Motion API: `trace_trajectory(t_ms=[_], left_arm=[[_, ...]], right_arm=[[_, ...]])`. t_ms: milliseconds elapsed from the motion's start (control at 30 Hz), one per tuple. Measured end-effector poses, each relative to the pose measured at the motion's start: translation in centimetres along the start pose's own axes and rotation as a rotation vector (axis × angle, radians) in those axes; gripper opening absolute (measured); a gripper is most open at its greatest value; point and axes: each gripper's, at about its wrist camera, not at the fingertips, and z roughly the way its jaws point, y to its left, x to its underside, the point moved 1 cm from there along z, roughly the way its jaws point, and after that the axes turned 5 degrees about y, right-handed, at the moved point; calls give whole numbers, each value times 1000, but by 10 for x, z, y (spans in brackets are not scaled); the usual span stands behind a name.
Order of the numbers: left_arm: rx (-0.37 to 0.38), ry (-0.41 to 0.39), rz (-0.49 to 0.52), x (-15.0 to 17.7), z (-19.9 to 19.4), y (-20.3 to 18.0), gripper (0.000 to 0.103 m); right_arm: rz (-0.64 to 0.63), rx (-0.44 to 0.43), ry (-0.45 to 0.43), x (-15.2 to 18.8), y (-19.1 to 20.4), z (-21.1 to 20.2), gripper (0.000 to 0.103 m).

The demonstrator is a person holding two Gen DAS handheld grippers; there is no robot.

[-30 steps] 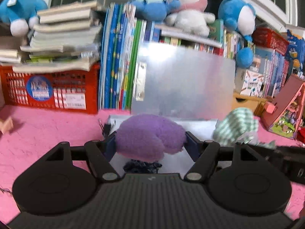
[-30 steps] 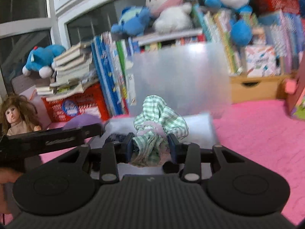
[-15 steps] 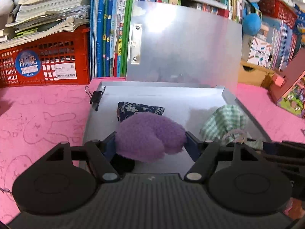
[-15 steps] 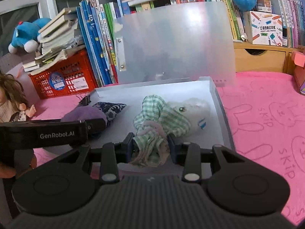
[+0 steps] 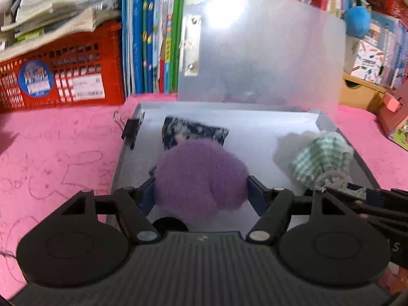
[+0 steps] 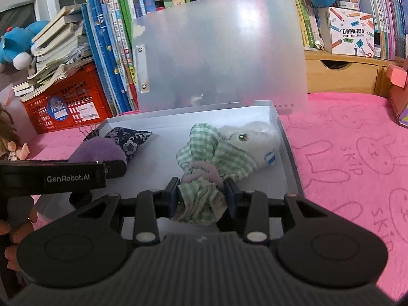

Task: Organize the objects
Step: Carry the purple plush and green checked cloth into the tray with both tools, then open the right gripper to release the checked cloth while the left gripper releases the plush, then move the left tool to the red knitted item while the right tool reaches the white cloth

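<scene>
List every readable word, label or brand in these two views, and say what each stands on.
"GenRobot.AI": on the side of the left tool.
"POCKET LABEL PRINTER": on the white box on the wooden shelf; the characters above it are too small to read.
"SKIP": on the pink mat, beside drawn rabbits.
Red crate's stickers and the book spines: too small or blurred.

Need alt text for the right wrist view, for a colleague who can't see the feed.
The right gripper pinches the green checked dress of a white plush toy lying in an open grey box on a pink mat. At left, the left gripper holds a purple plush beside a dark floral pouch. Books and a red crate stand behind.
</scene>
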Motion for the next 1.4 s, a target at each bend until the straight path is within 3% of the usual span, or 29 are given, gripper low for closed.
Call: trace_trajectory(t_ms=[200, 433, 733, 933, 1200, 1400], left_arm=[[1, 48, -43, 4, 8, 8, 71], [-5, 43, -21, 5, 5, 5, 72], [6, -43, 76, 5, -35, -2, 85], [48, -108, 84, 12, -71, 1, 87], [75, -186, 80, 50, -116, 9, 89], [81, -240, 64, 89, -138, 12, 90]], right_arm=[[5, 0, 3, 1, 0, 2, 44], [13, -18, -13, 3, 1, -6, 64], [-37, -3, -70, 6, 8, -41, 74], [-32, -24, -134, 16, 7, -73, 79], [-63, -30, -199, 52, 18, -109, 83], [-90, -8, -184, 82, 31, -115, 86]])
